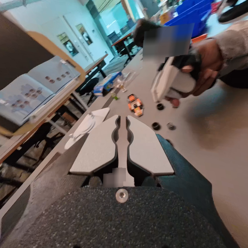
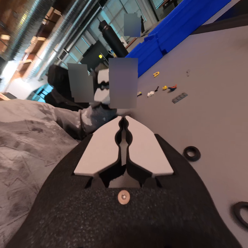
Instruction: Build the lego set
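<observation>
Your left gripper (image 1: 123, 118) hovers low over the grey table (image 1: 187, 147), its fingers a narrow gap apart with nothing between them. Just ahead of it sits the part-built orange, white and black lego car (image 1: 135, 106), with black tyres (image 1: 156, 126) and a small grey wheel hub (image 1: 171, 126) lying loose beside it on the right. Your right gripper (image 2: 123, 118) is tilted steeply (the view is blurred), tips nearly touching and empty; in the left wrist view its tips hang just above another tyre. Loose pieces, including a grey plate (image 2: 179, 97) and a yellow bit (image 2: 156, 74), lie farther off near the blue bins (image 2: 167, 44). An open instruction booklet (image 1: 34, 87) stands propped left of the table.
</observation>
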Motion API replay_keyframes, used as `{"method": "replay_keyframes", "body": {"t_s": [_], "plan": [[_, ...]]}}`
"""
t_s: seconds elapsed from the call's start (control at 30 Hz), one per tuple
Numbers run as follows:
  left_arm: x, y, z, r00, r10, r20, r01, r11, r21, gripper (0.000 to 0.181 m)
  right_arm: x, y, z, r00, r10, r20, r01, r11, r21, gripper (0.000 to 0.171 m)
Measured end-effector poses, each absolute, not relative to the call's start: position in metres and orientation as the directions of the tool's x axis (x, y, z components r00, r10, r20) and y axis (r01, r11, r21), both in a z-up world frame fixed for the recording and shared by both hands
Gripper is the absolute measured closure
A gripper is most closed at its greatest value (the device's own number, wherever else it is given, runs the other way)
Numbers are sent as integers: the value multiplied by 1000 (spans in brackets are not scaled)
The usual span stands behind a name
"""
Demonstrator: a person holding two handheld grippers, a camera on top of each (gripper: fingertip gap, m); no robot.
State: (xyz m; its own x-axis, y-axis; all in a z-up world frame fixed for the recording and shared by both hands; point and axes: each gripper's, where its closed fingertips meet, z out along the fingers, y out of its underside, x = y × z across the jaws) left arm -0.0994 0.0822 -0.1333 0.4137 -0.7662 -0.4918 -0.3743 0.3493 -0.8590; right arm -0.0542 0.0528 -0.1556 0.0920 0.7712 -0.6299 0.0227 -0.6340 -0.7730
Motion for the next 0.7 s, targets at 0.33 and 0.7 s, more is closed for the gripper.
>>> {"method": "replay_keyframes", "body": {"t_s": [0.33, 0.7], "plan": [[-179, 74, -141, 331, -905, -266, -437, 103, -894, 170, -61, 49, -166, 126, 801, -585, 84, -596, -799, 168], [-127, 40, -256, 109, -981, -161, -725, 32, -688, 146, -64, 44, -172, 122, 800, -588, 117, -600, -792, 167]]}}
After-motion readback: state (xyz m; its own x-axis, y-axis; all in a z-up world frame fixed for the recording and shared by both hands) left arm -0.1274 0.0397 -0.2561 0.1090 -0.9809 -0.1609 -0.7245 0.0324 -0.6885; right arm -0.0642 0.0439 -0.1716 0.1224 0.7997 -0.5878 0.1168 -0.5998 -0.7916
